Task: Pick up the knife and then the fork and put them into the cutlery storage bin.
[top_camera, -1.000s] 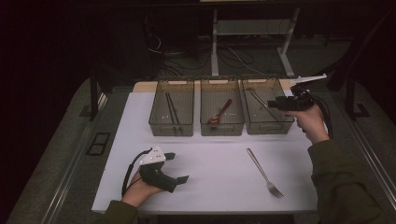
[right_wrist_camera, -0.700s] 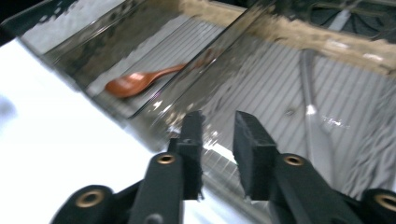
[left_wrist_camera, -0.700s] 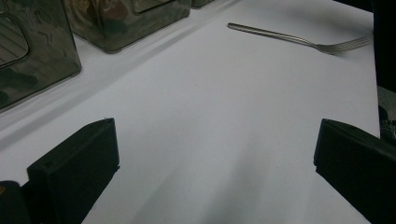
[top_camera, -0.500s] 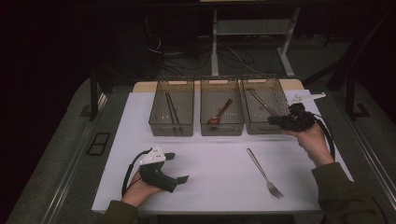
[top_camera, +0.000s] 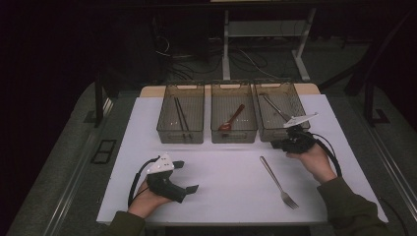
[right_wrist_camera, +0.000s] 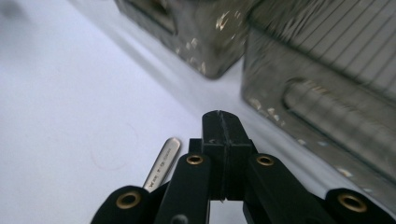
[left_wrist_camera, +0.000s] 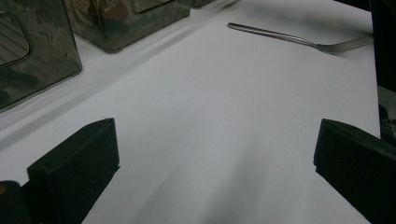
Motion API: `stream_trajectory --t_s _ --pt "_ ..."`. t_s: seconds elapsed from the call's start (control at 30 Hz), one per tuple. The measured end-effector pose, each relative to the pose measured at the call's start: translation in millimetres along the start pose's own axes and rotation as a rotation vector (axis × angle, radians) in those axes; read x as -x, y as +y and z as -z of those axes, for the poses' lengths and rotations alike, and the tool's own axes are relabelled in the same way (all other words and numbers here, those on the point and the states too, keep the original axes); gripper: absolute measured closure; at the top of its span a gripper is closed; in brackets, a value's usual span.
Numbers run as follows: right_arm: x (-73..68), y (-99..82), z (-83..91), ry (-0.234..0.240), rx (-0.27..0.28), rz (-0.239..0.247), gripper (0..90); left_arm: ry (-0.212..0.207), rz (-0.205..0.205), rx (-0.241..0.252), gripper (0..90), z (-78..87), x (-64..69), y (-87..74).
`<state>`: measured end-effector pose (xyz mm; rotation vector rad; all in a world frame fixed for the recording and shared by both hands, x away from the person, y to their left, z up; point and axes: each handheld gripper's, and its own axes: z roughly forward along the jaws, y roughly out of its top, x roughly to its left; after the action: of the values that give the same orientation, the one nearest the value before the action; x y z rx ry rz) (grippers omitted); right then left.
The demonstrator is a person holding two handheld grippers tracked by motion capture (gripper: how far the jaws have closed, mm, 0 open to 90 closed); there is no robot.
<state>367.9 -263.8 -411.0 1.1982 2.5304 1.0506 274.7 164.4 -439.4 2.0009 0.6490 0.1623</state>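
Observation:
A metal fork lies on the white tabletop, right of the middle, tines toward the front. My right gripper hangs low just in front of the right bin, above the fork's handle end. Its jaws have just been closing and now stand shut with nothing between them. My left gripper rests at the front left, open wide and empty. In the left gripper view its fingers frame bare table, with the fork far ahead.
Three clear bins stand in a row at the back: the left bin with chopsticks, the middle bin with a reddish spoon, the right one with a metal utensil. Dark floor surrounds the table.
My right gripper has come down and toward the front, from above the right bin to just in front of it, and its jaws have shut. The left hand has stayed put.

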Motion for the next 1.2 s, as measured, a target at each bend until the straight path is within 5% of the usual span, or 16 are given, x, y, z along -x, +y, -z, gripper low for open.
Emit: stream_trajectory --t_s 0.43,0.87,1.2 --pt "-14.9 -5.4 -27.6 0.018 -0.113 0.042 88.9 0.000 -0.002 0.001 0.0 -0.4 -0.1 -0.2" --pt "-17.7 -6.4 -36.1 0.033 -0.126 0.040 89.0 0.000 0.000 -0.002 0.0 -1.2 -0.1 -0.3" --pt "-40.3 1.9 -47.0 0.095 -0.129 0.094 89.0 -0.002 -0.001 -0.006 0.0 -1.7 0.0 -0.1"
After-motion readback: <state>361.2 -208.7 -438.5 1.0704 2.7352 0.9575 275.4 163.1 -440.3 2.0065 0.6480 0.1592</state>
